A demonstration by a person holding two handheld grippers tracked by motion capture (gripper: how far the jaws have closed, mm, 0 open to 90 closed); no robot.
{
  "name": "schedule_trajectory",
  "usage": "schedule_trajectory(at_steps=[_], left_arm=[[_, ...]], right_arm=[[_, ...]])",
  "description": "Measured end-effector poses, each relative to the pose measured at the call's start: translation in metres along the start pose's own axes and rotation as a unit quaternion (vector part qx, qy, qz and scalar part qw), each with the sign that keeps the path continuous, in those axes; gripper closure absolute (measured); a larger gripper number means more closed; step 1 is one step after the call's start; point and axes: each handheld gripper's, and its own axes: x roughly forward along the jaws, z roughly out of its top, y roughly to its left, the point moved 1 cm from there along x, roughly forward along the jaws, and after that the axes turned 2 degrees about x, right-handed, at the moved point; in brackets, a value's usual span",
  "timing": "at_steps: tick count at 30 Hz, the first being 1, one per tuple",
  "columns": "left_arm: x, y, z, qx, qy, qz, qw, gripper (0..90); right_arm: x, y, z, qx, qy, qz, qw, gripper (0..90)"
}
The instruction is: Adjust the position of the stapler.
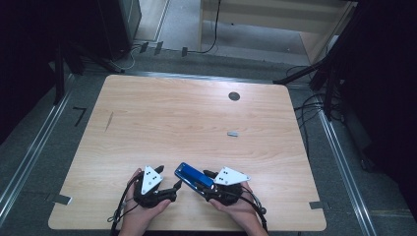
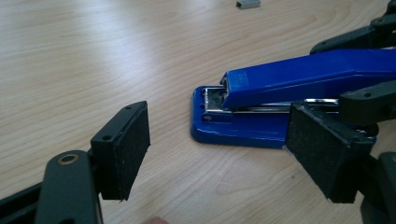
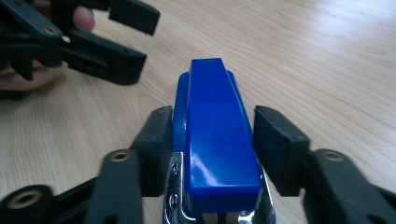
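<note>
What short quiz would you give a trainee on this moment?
1. True or false: the left gripper holds the stapler.
2. Whose jaws stand on either side of the stapler's rear end? A: left gripper. B: right gripper. C: both.
3. Fill in: the stapler's base rests flat on the ___.
Key: 1 false: its jaws are open with nothing between them, beside the stapler's front. 2 B: a gap shows at one pad, so there is no firm grip. 3 table.
</note>
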Motion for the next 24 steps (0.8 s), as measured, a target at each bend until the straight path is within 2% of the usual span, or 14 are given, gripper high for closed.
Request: schedule_trajectory(at_steps=[3,6,8,11,18,24], left_arm=[[0.002,-0.002,-0.001,0.003,0.001,-0.01,0.9999,28.1],[0.004,-0.002,0.0,-0.001,0.002,-0.016,0.9999,38.6],[0.005,-0.002,0.001,-0.001,-0.002,-0.02,0.9998,42.1],[0.006,-0.002,0.002,-0.006,-0.005,-0.023,0.9997,46.5],[0.007,-0.005,0.005,-0.013,-0.012,-0.034,0.9993,55.9],[0.013,-0.014,0.005,0.001,-0.005,-0.041,0.9991,59.0]], right_arm=[[-0.007,0.001,0.001,0.002,-0.003,0.0,1.0,43.8],[-0.016,0.002,-0.001,0.006,-0.008,-0.005,0.9999,43.1],[-0.023,0.002,-0.003,0.011,-0.013,-0.011,0.9998,43.1],[-0.033,0.001,-0.004,0.024,-0.021,-0.018,0.9993,43.2],[-0.051,0.001,-0.011,0.035,-0.023,-0.034,0.9986,43.2],[-0.061,-0.001,-0.018,0.046,-0.021,-0.046,0.9976,44.3]])
